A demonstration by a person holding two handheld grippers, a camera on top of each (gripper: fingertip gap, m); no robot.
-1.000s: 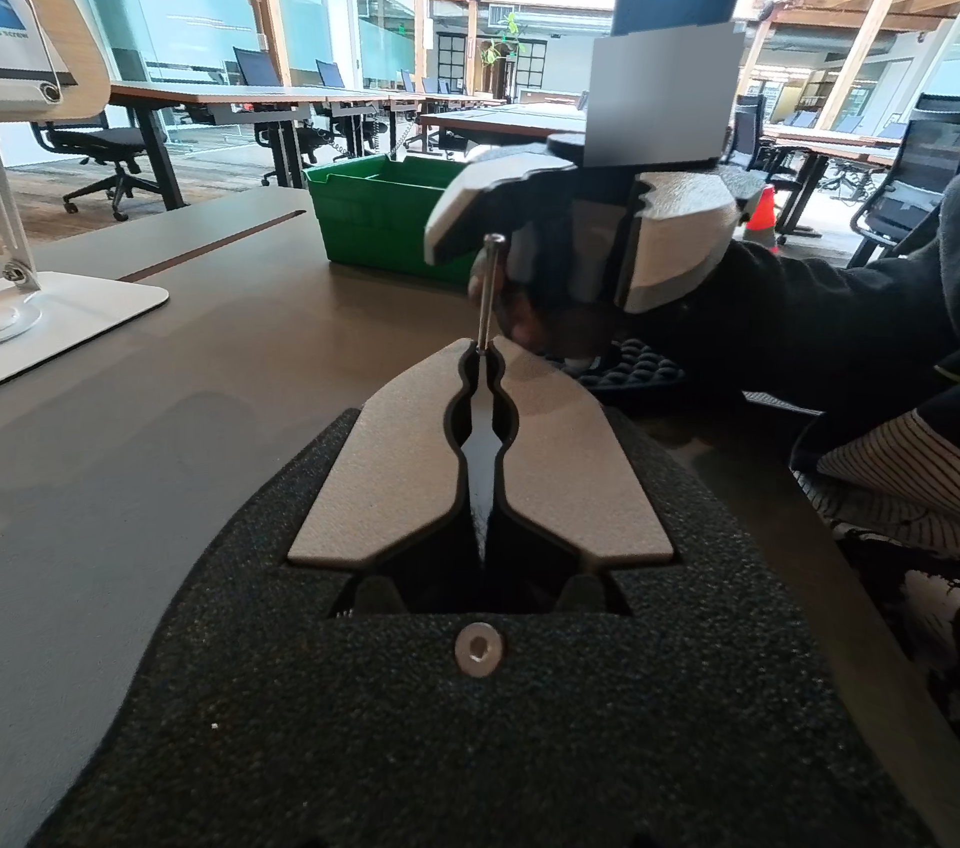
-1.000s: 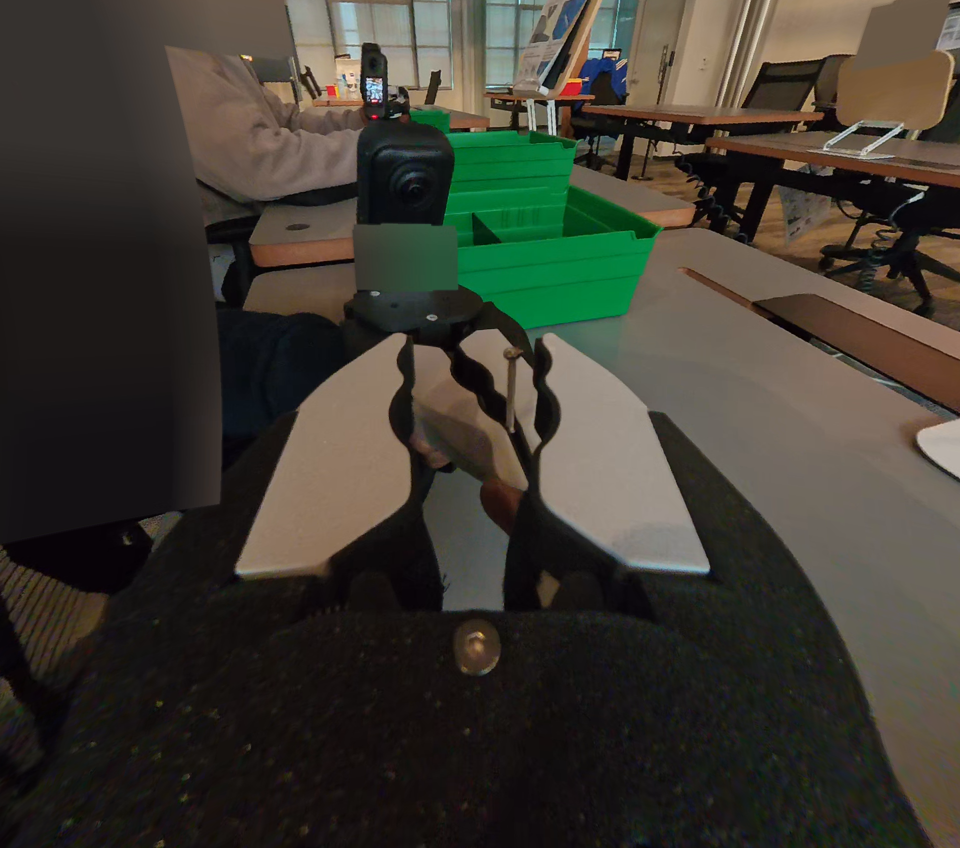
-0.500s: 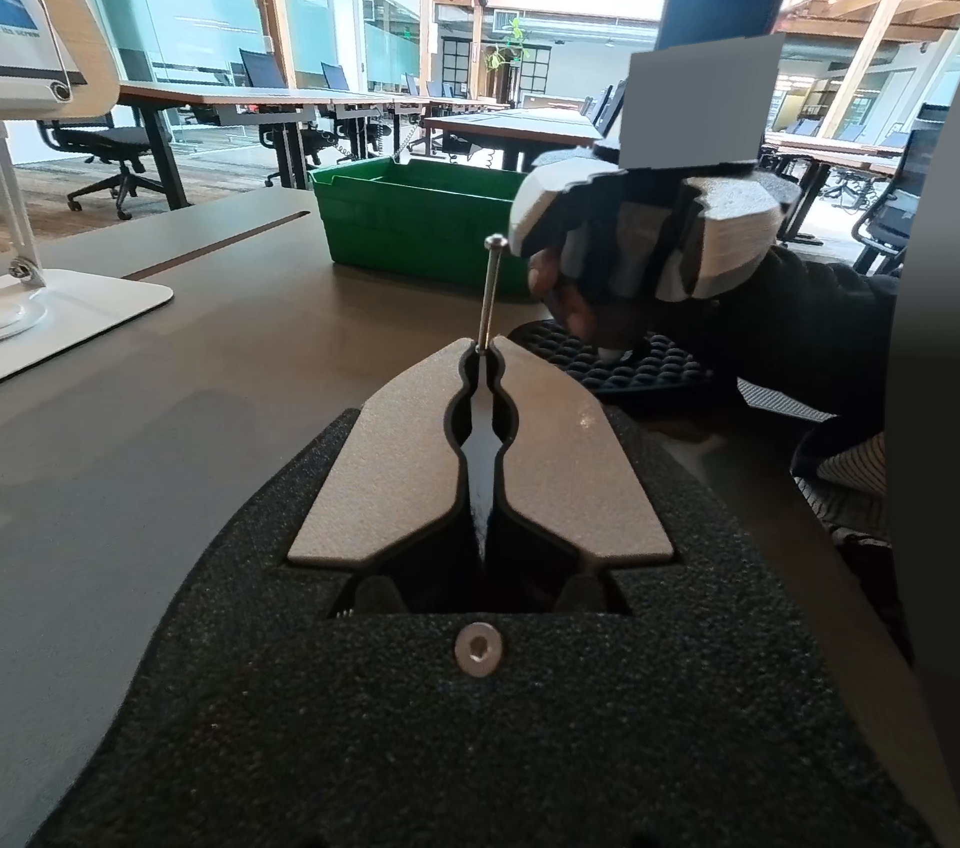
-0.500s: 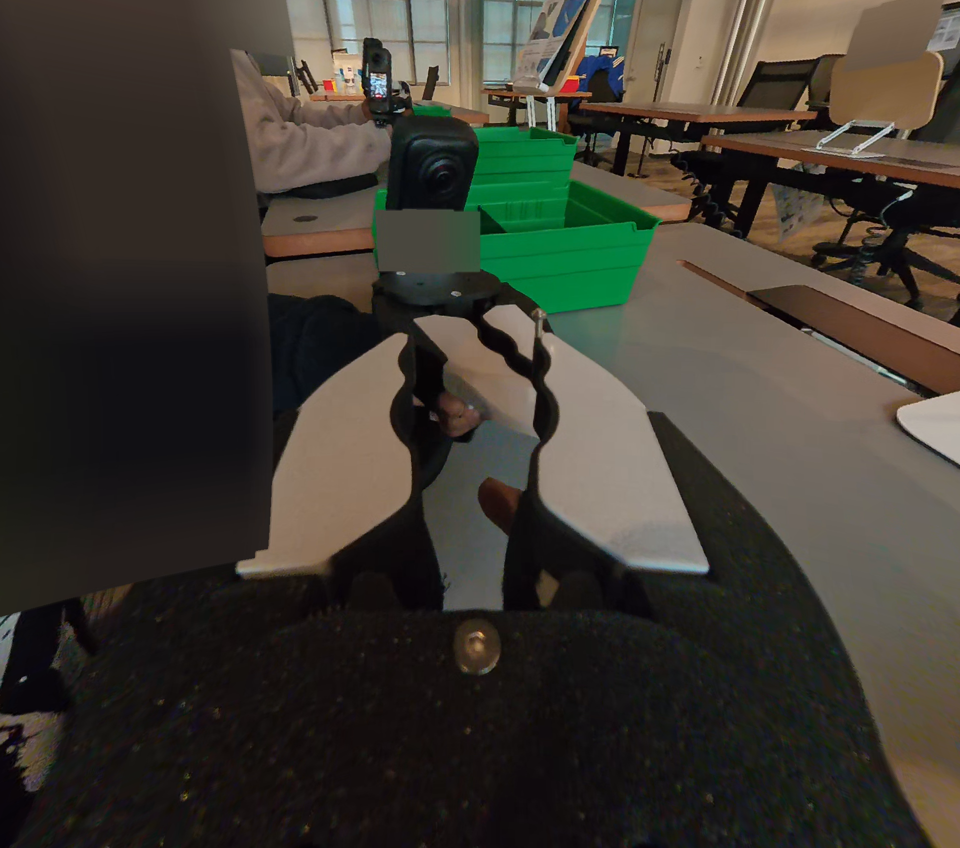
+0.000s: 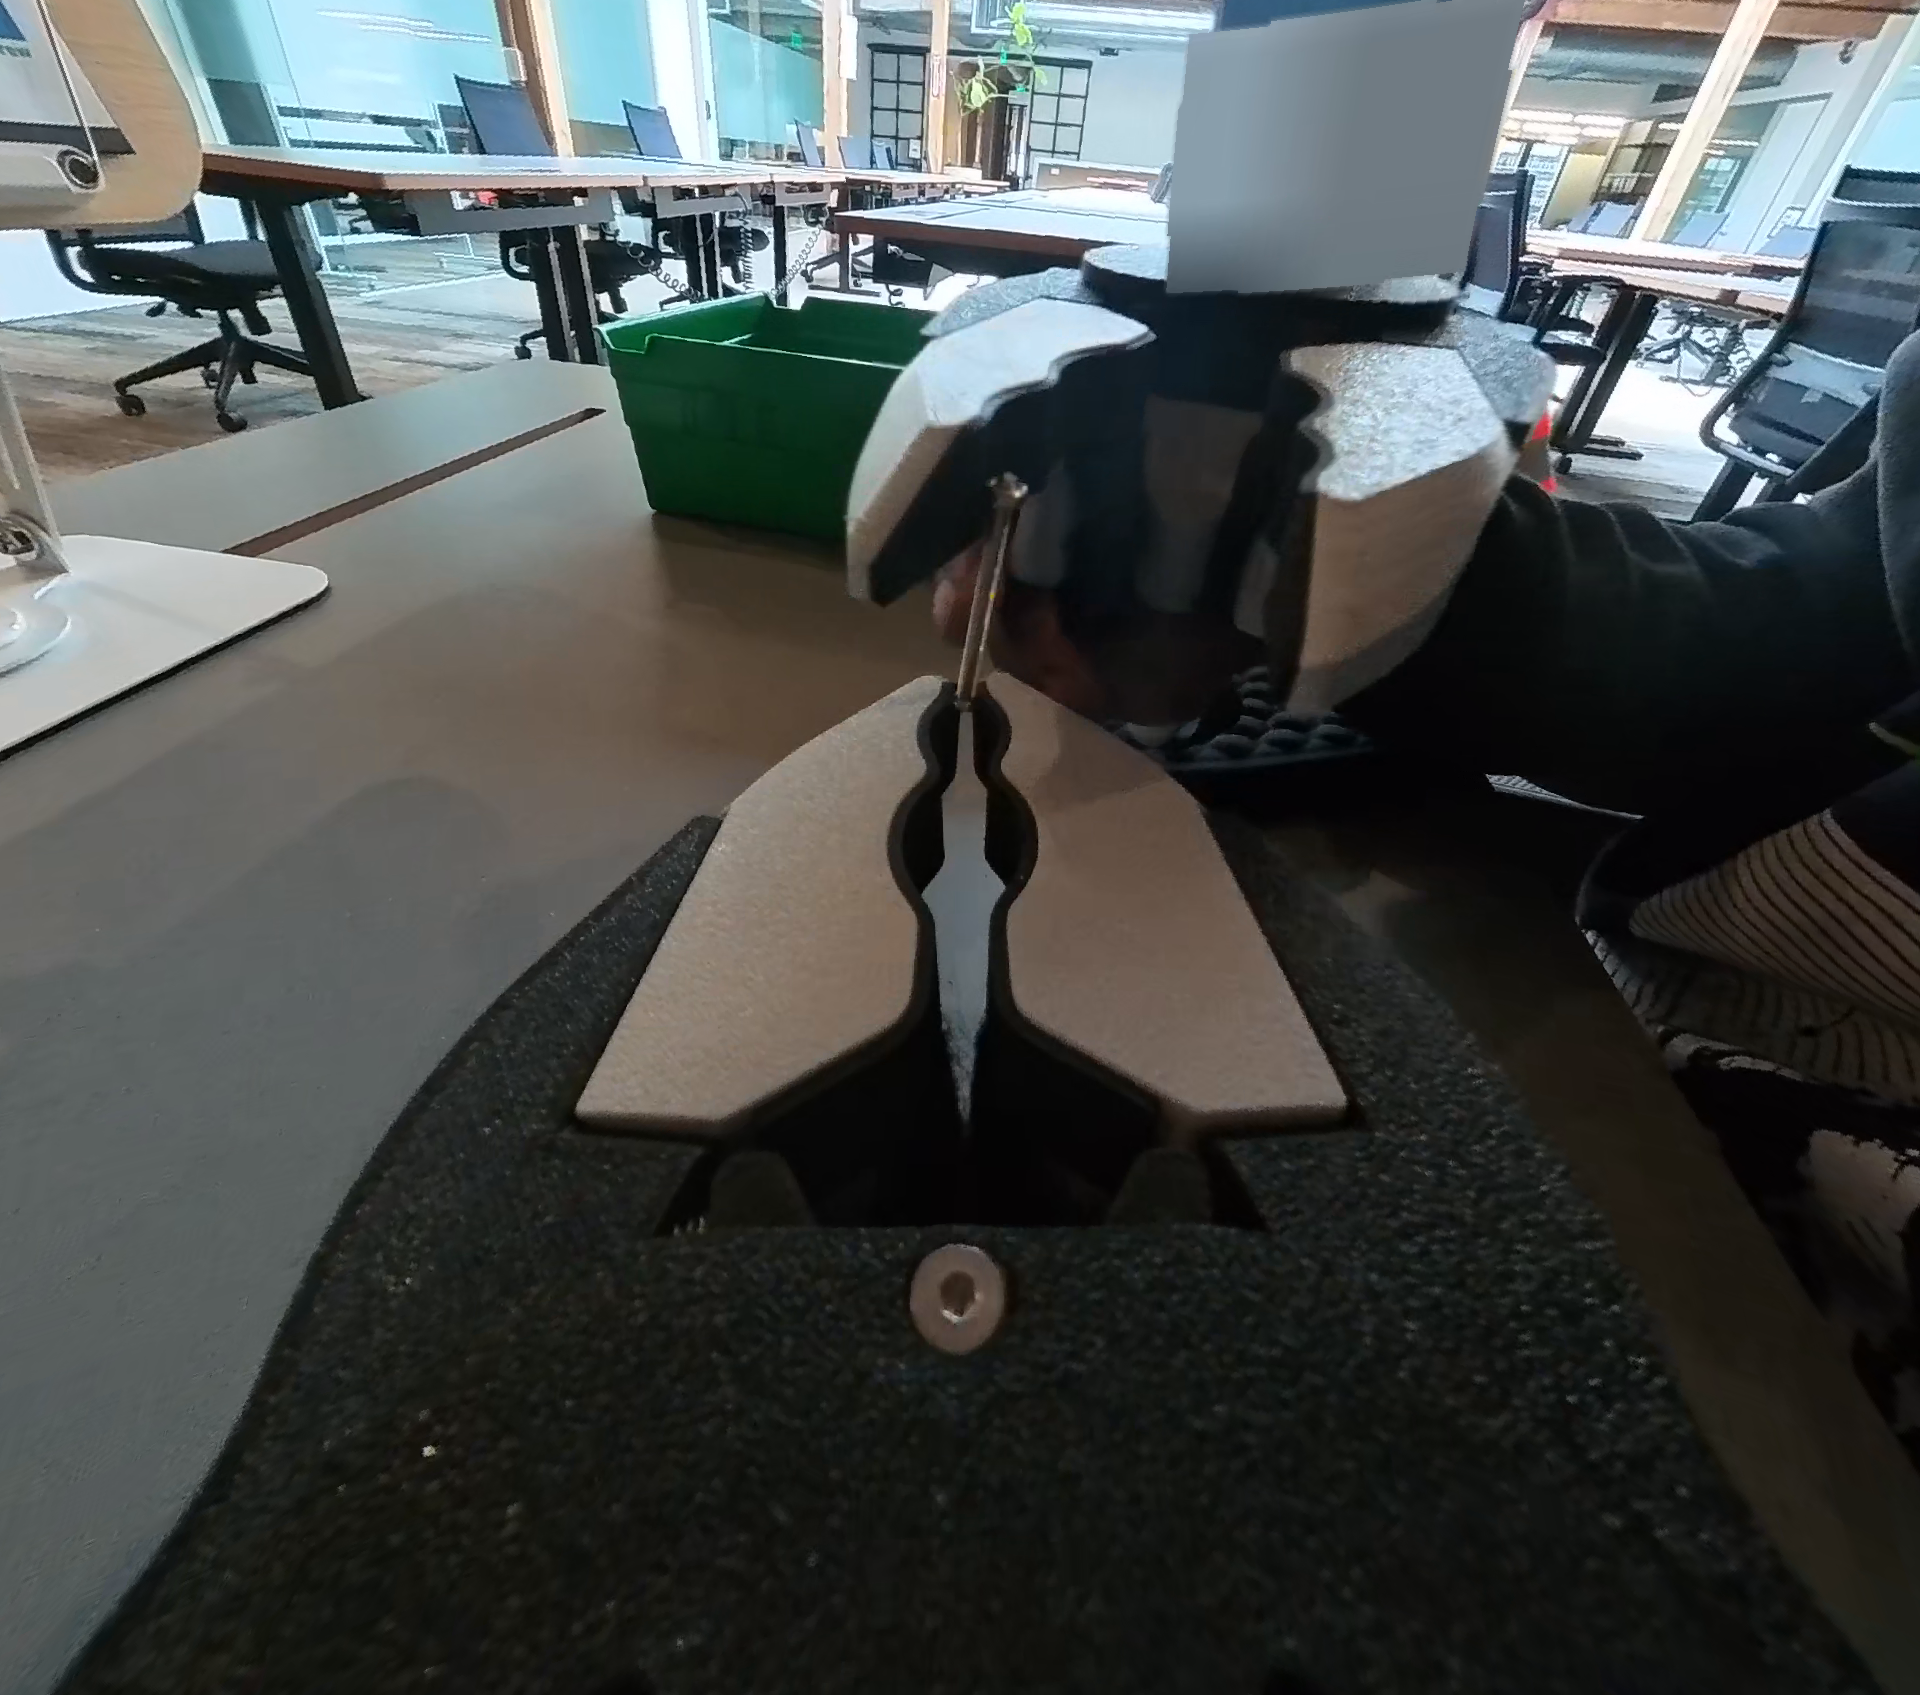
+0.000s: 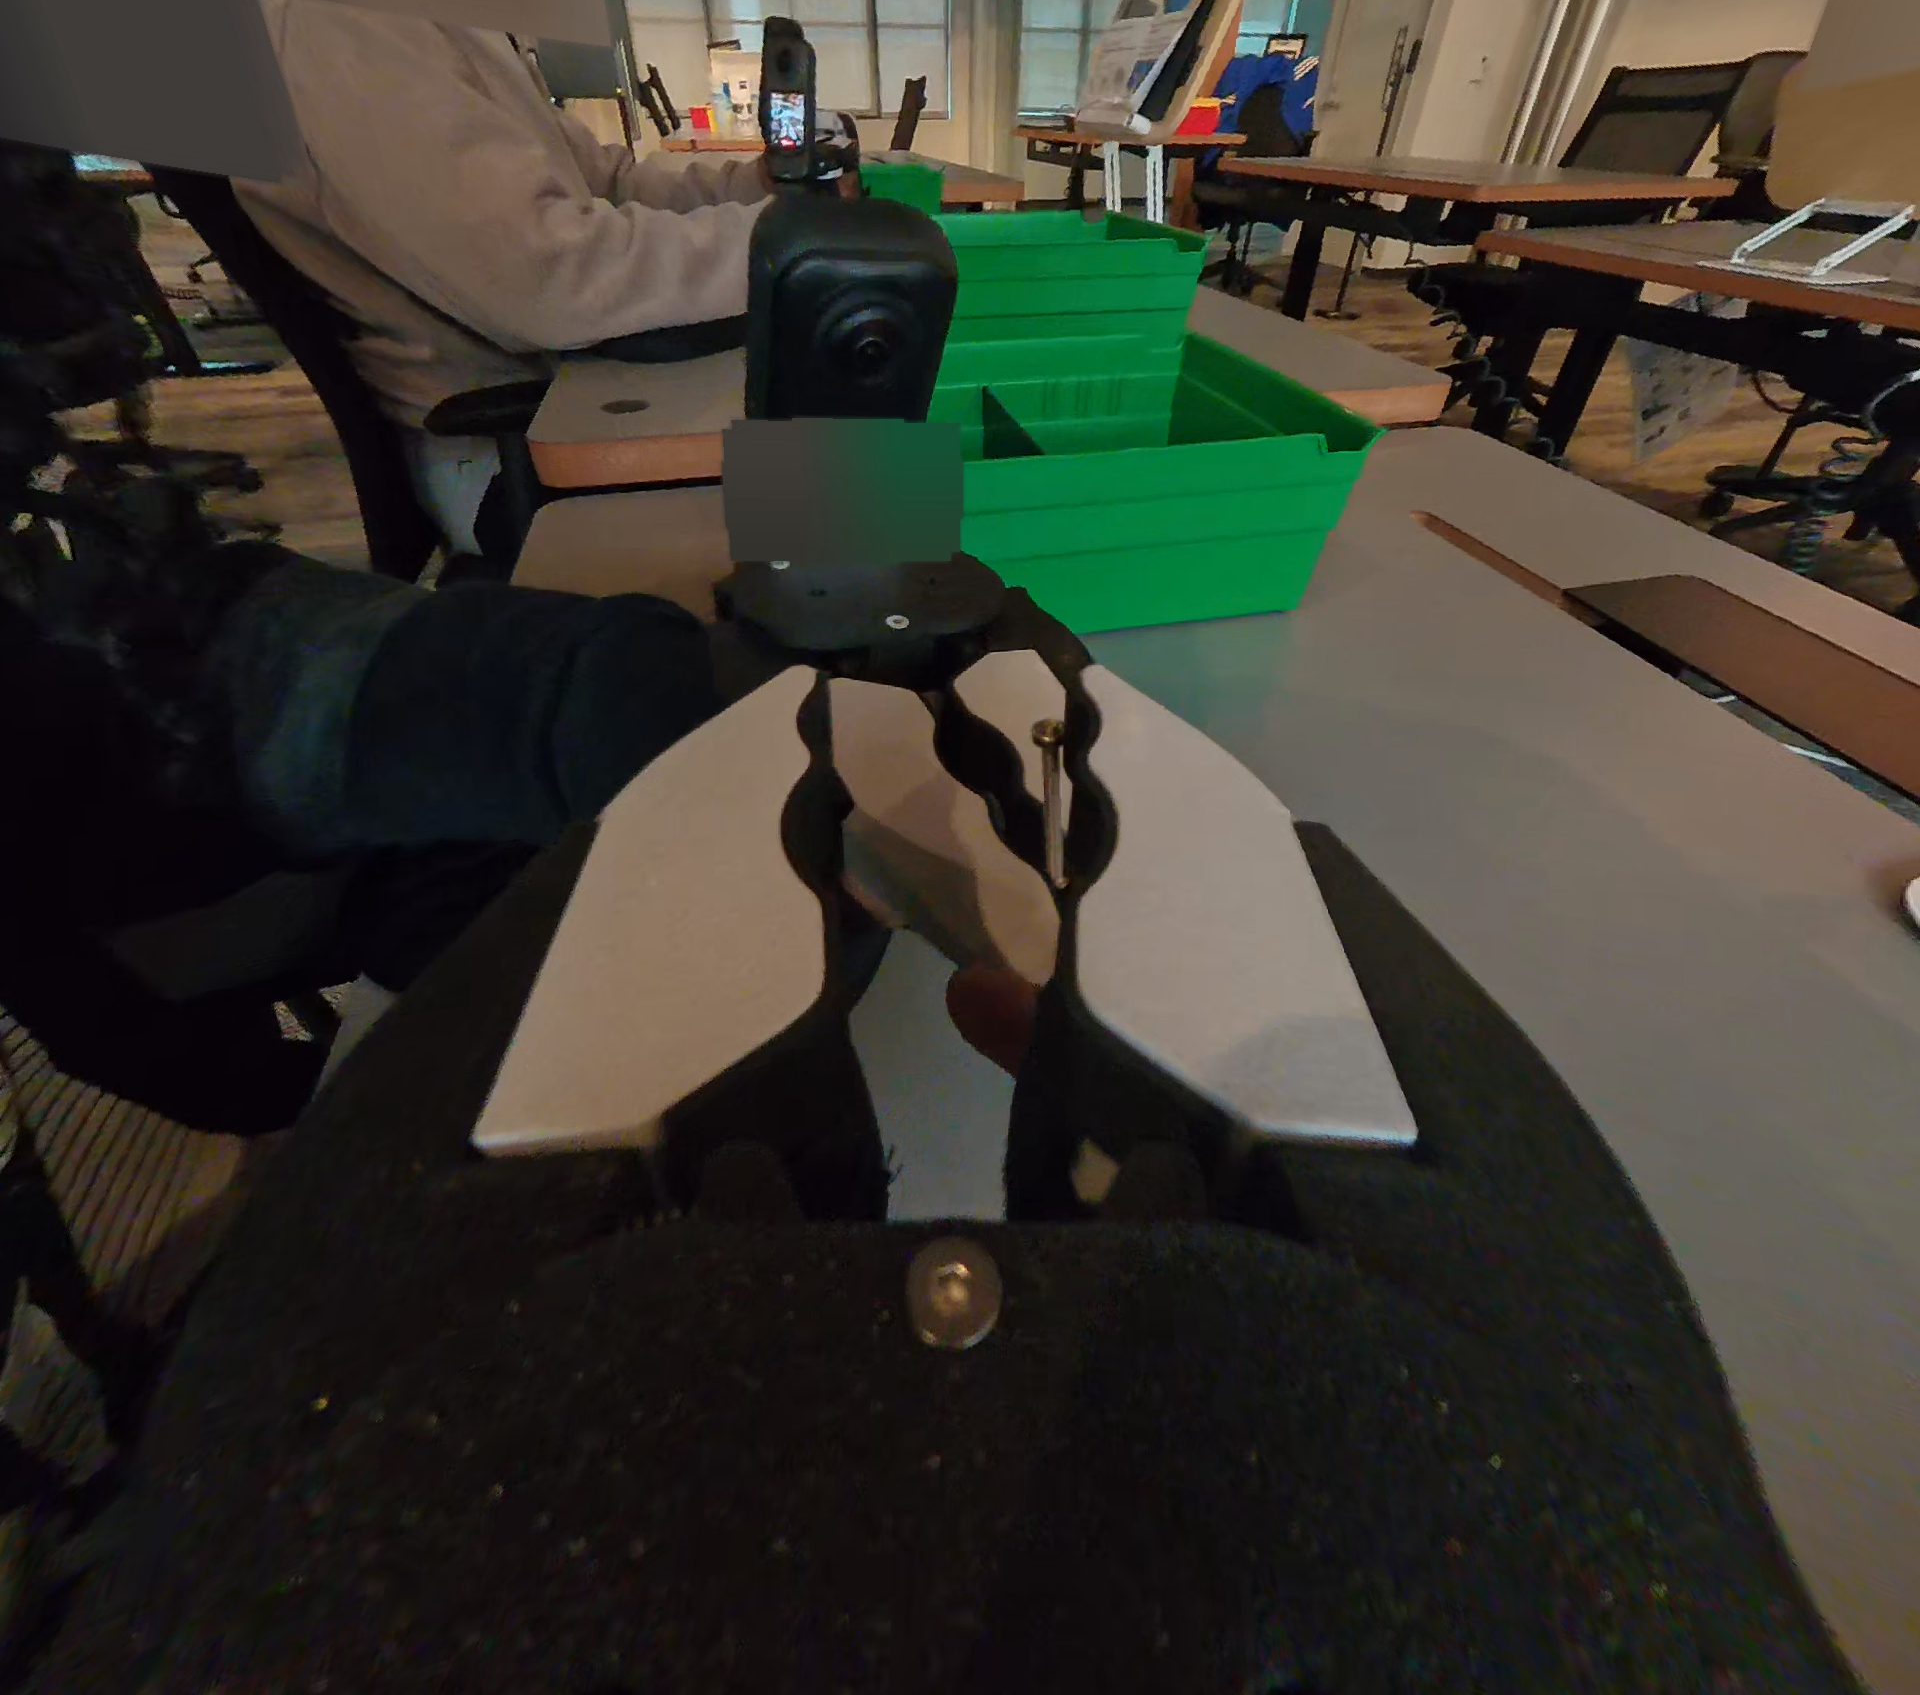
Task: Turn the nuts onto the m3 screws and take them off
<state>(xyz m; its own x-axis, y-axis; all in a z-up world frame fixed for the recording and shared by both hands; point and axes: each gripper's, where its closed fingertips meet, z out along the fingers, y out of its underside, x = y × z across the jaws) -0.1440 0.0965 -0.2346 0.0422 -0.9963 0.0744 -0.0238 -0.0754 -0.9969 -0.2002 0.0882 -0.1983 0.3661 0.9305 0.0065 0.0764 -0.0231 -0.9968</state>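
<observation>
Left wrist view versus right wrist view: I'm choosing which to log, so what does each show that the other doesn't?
Only the left wrist view shows the white stand base and the black dimpled mat. Only the right wrist view shows a seated person's grey sleeve and the bin's divider. Both show the screw upright, clamped at its lower end by the left gripper, the right gripper with jaws apart, and the green bin.

shiny metal screw (image 5: 985, 596), glossy green plastic bin (image 5: 748, 440)

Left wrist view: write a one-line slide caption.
Left gripper pinches a long screw upright as the open right gripper faces it, green bin behind.
</observation>
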